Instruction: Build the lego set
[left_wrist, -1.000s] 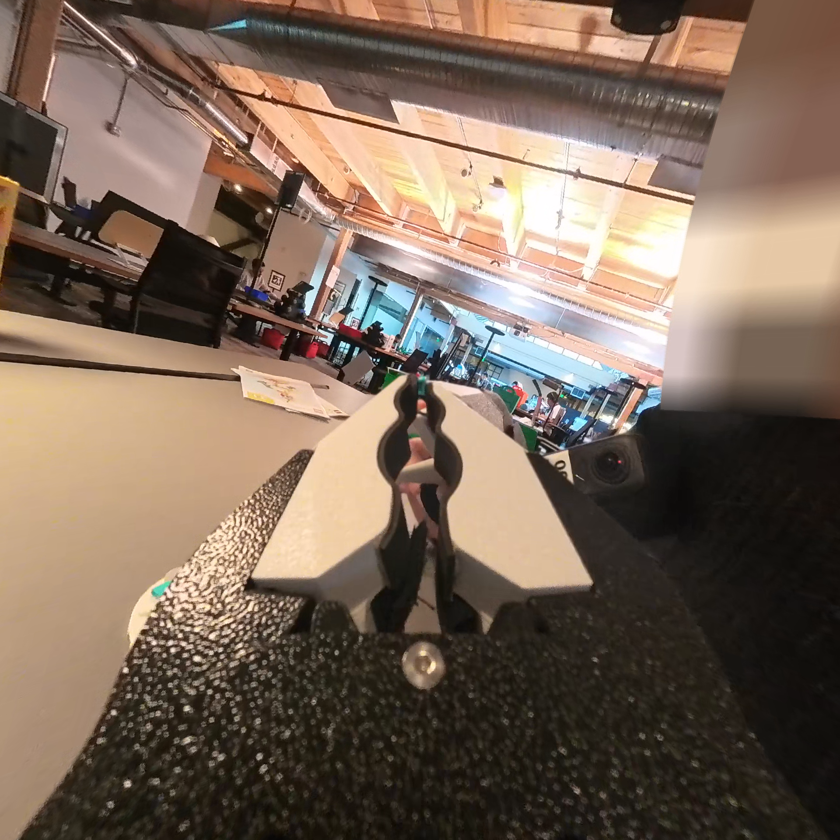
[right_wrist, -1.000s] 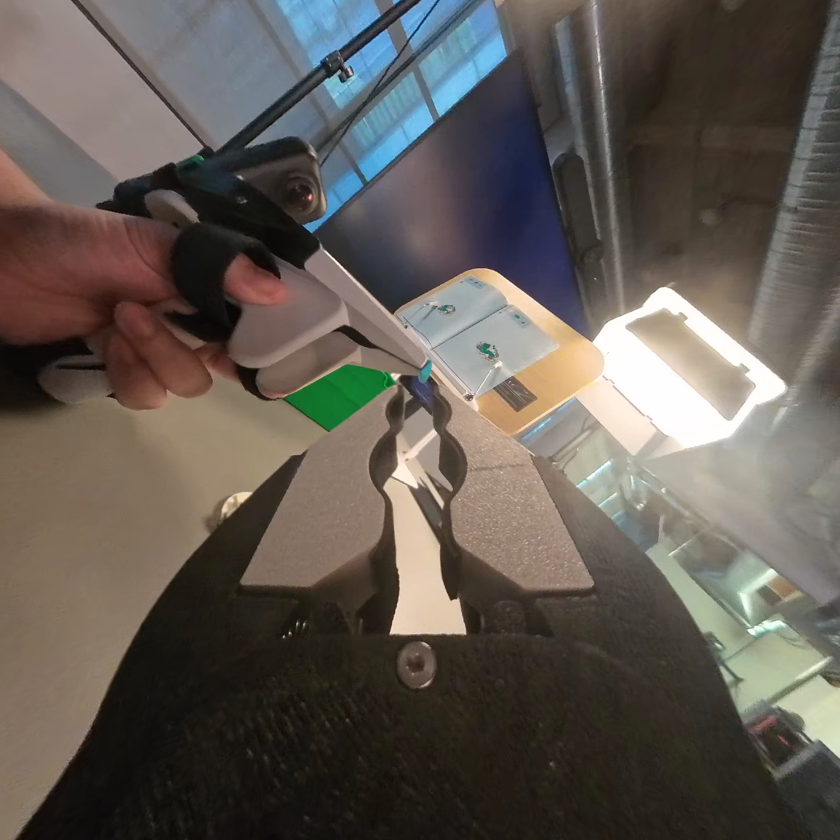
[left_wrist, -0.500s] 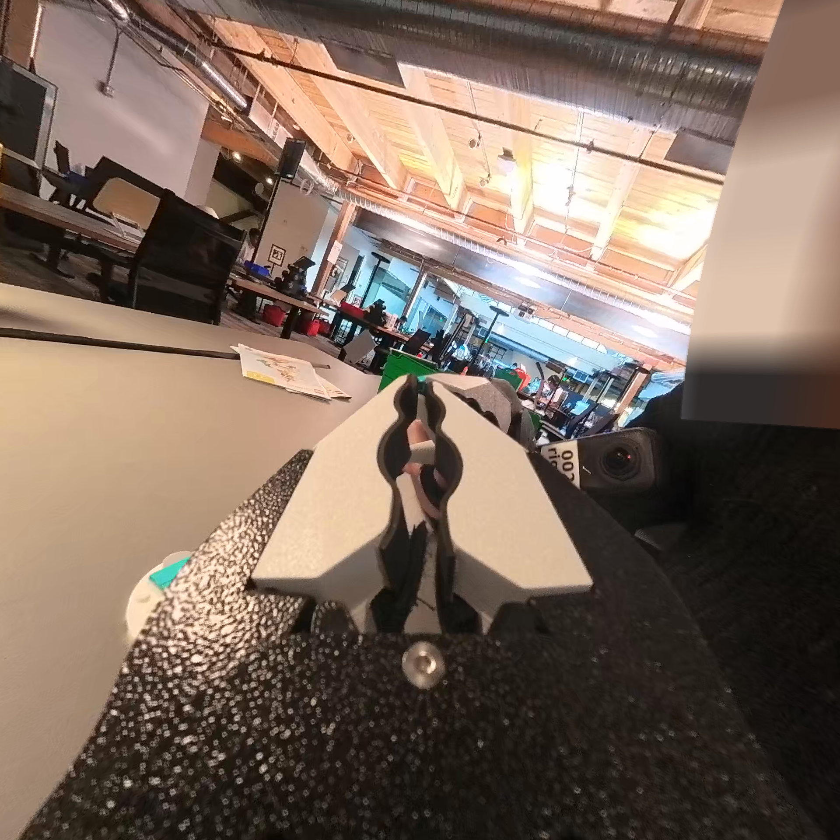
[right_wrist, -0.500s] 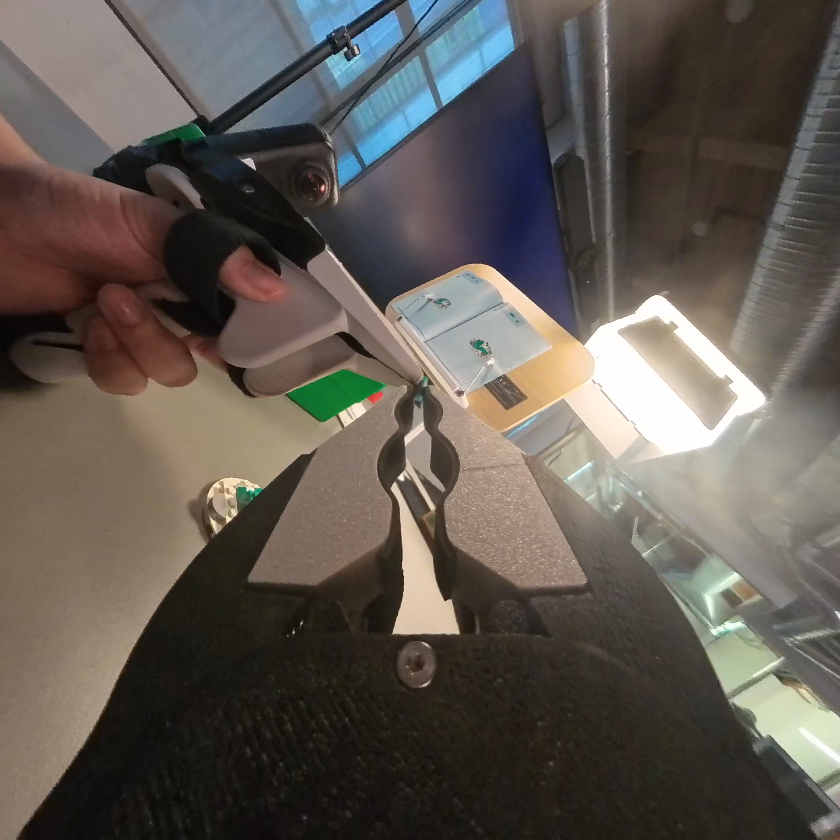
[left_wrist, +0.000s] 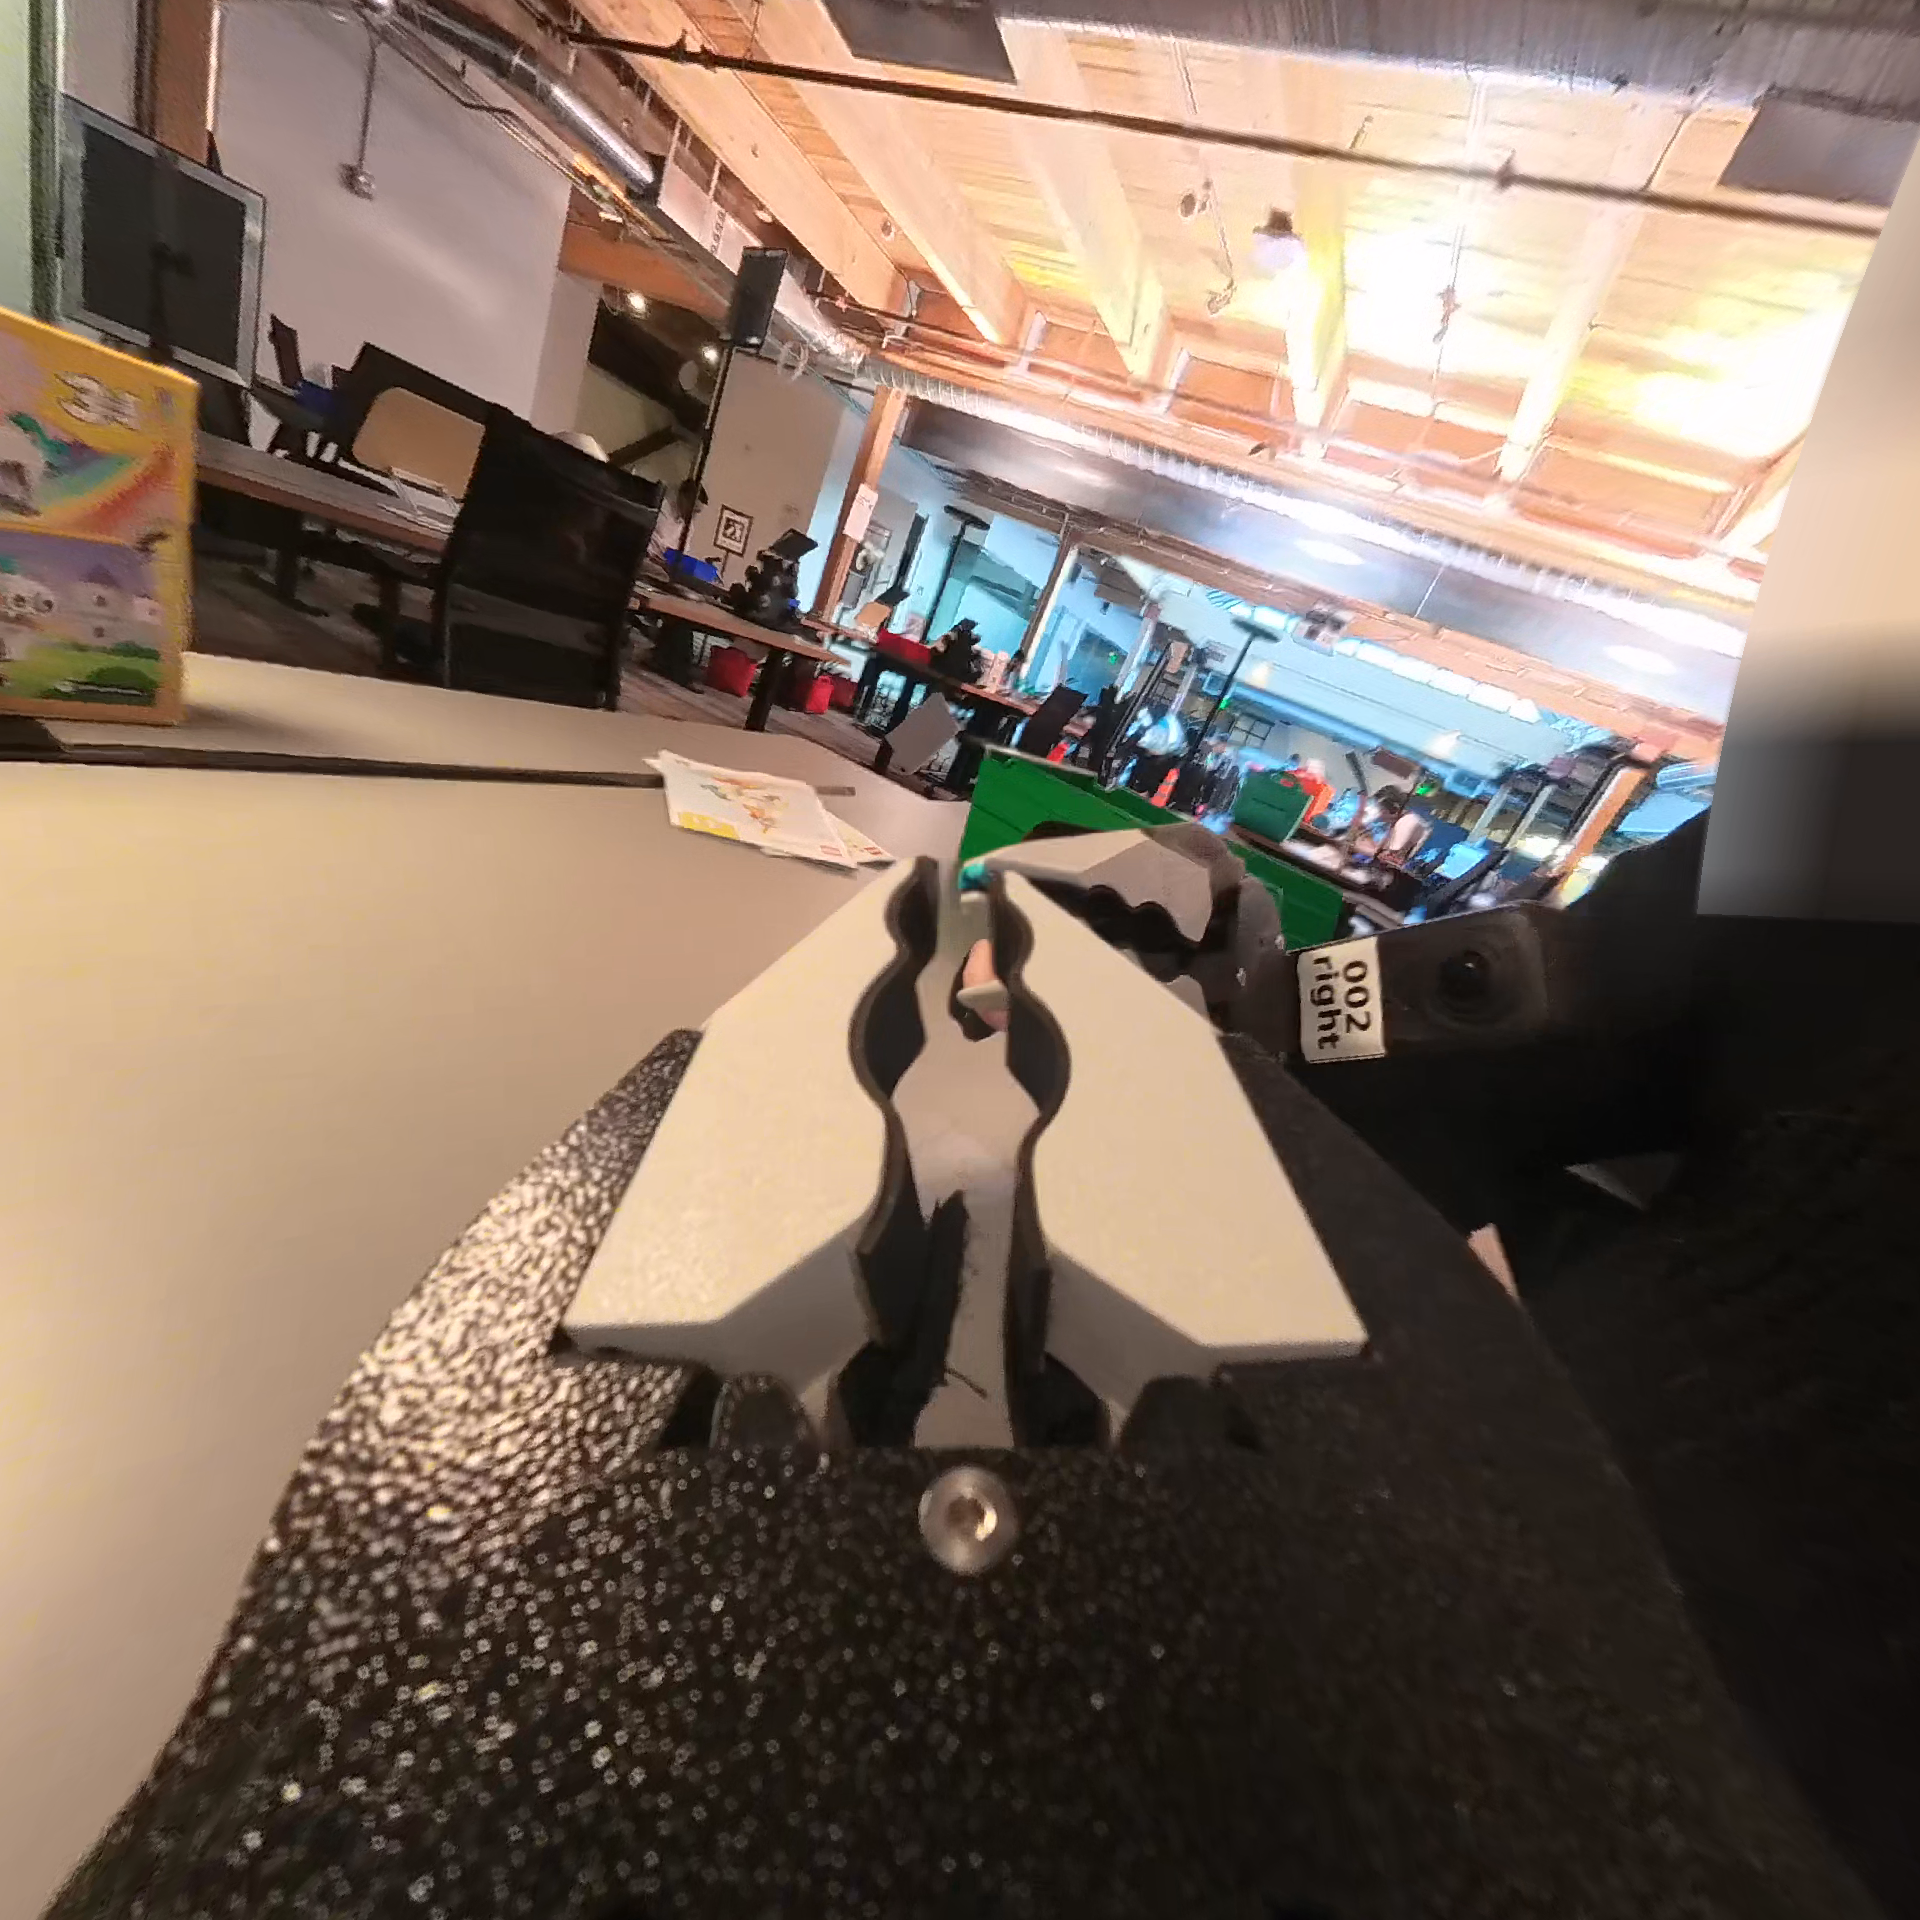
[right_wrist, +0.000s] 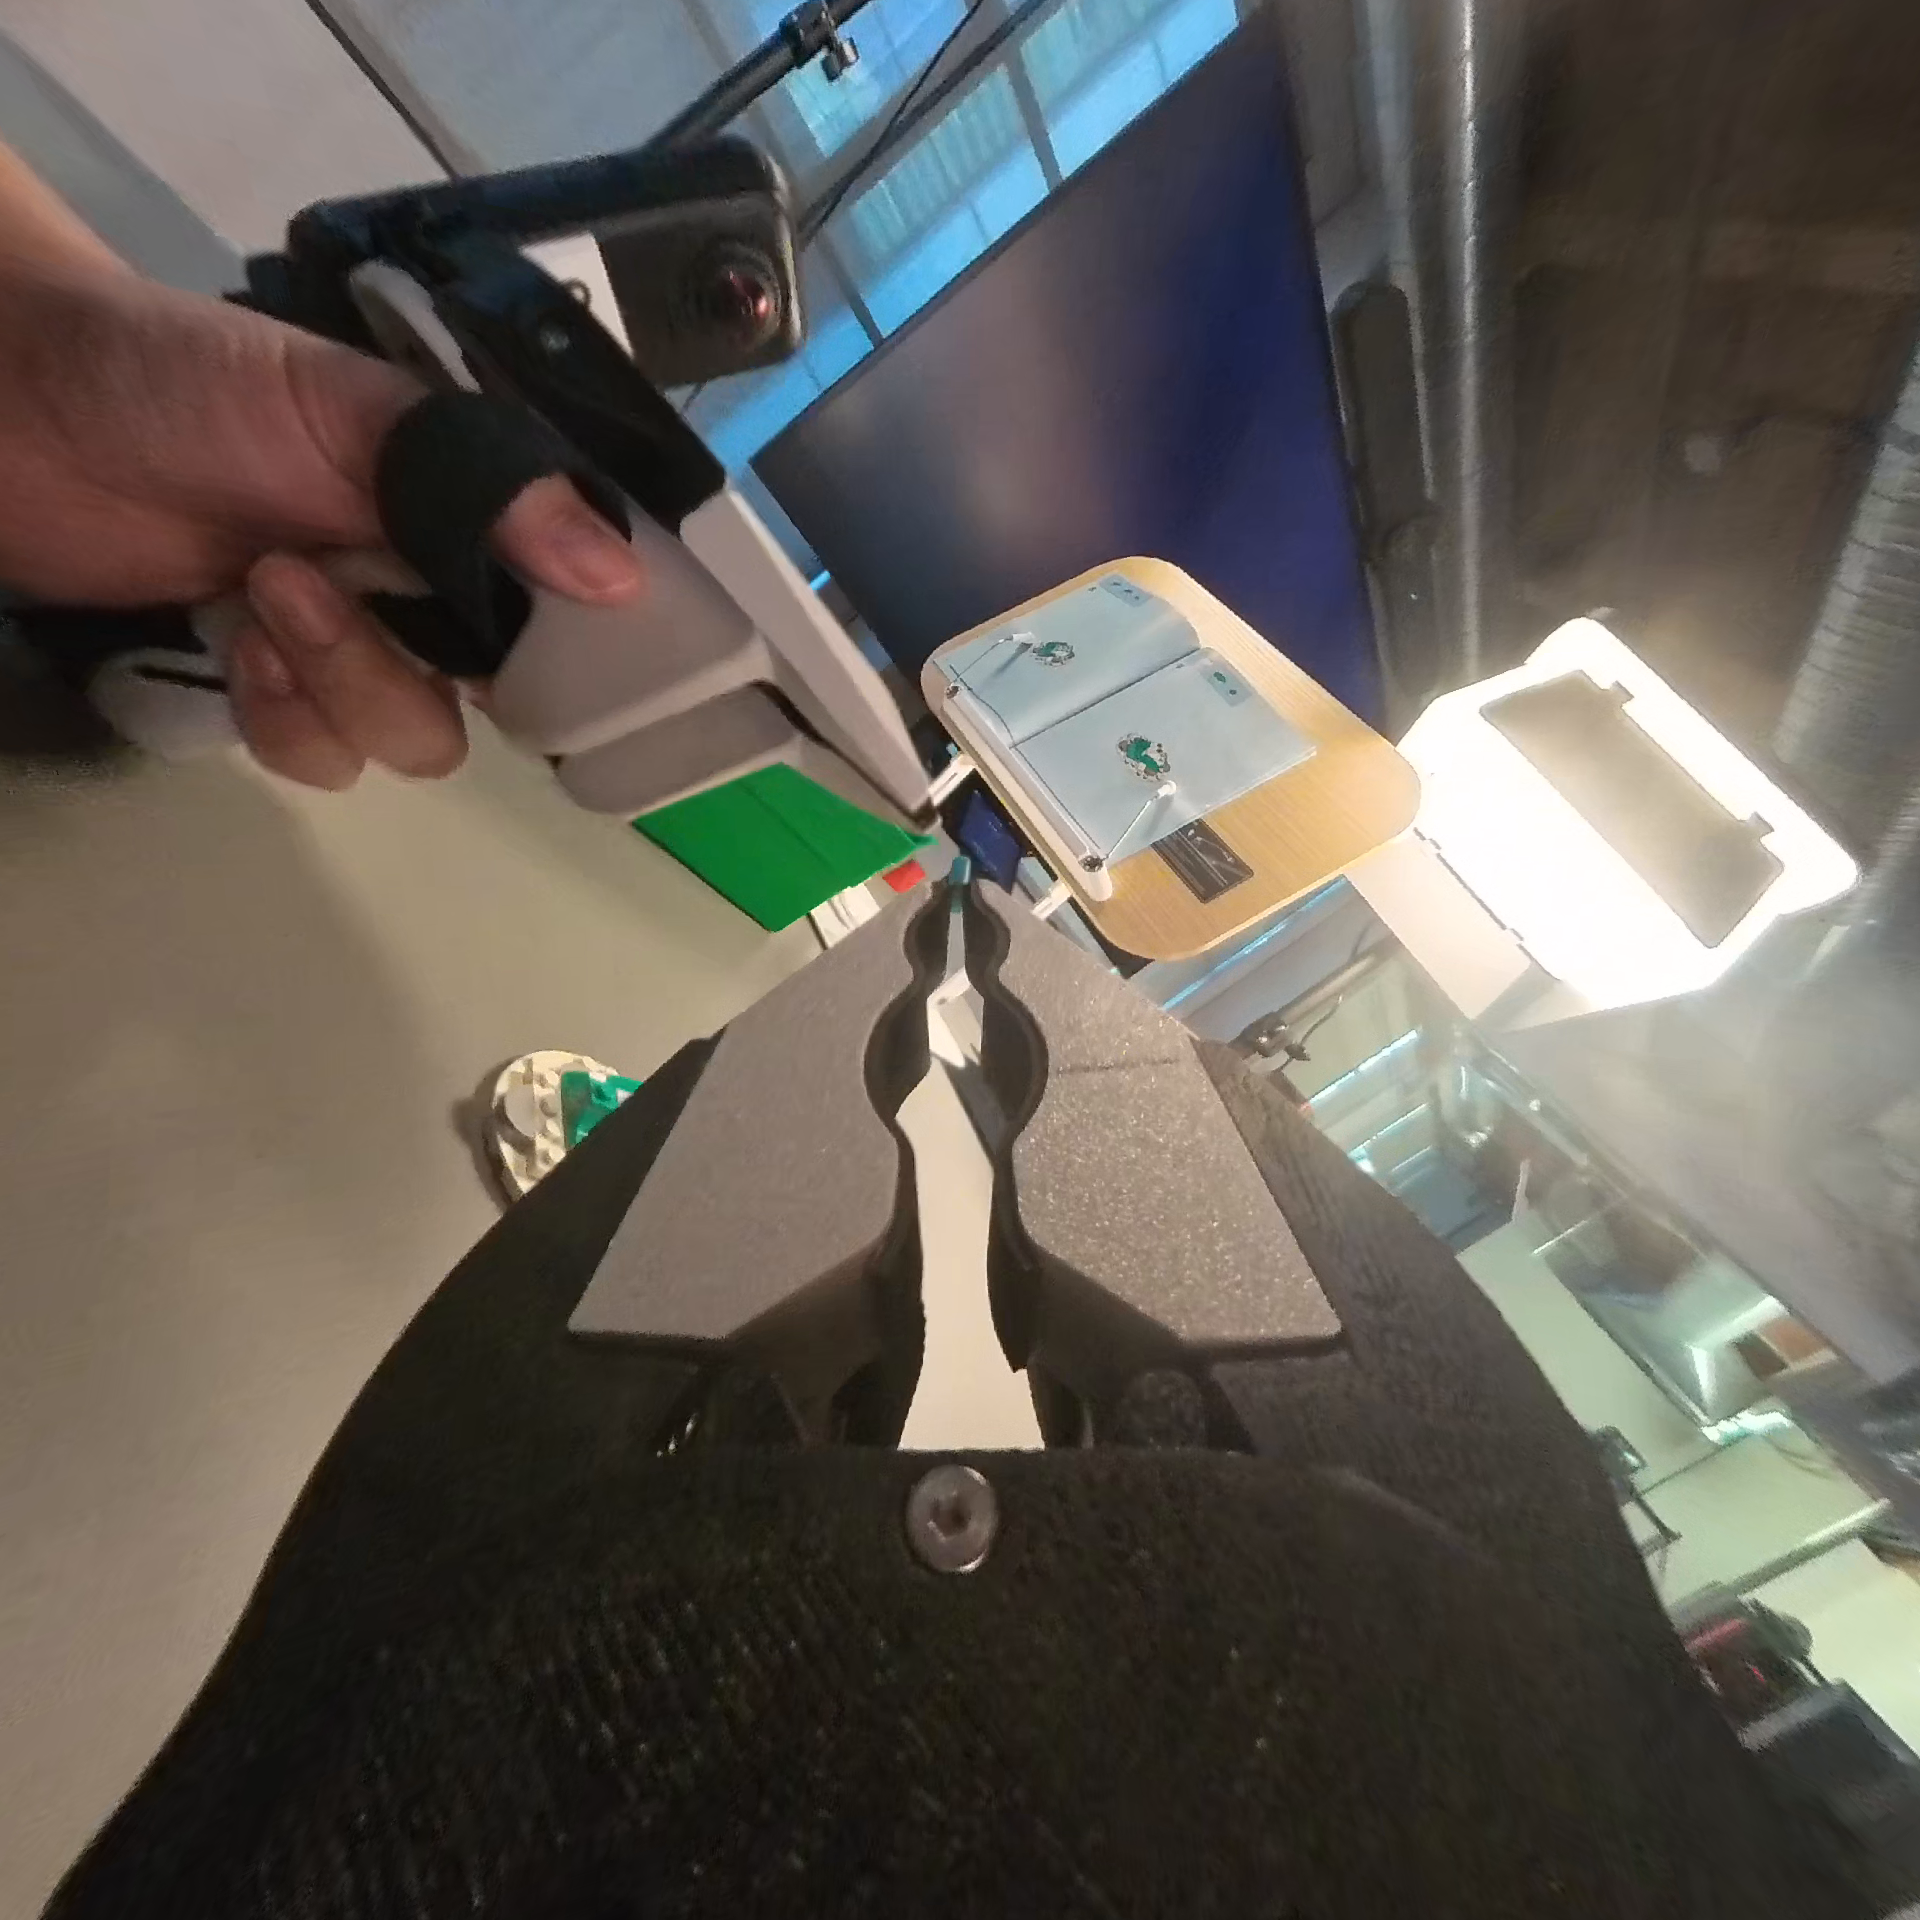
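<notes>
In the right wrist view my right gripper (right_wrist: 957, 902) has dark fingers shut on a small teal Lego piece (right_wrist: 958, 871) that sticks out past the tips. My left gripper (right_wrist: 925, 812), light grey and held by a hand (right_wrist: 208, 499), has its tips together just up and left of that piece, apart from it. In the left wrist view my left gripper (left_wrist: 961, 888) shows only a narrow slit between its tips, with nothing in it. The teal piece (left_wrist: 972, 879) sits just beyond, at the tip of the right gripper (left_wrist: 1003, 868). A white round Lego assembly (right_wrist: 545, 1117) with green parts lies on the table.
A green box (right_wrist: 769, 842) stands on the grey table (left_wrist: 312, 1039) behind the grippers, with a small red piece (right_wrist: 902, 876) beside it. An open instruction booklet (right_wrist: 1132, 727) rests on a wooden stand. Leaflets (left_wrist: 769, 821) and a colourful Lego box (left_wrist: 83, 540) lie farther off.
The teal piece was at the left gripper's tip one second ago. The right gripper closed on it, and the left tips have drawn slightly away. Both grippers shifted over the table.
</notes>
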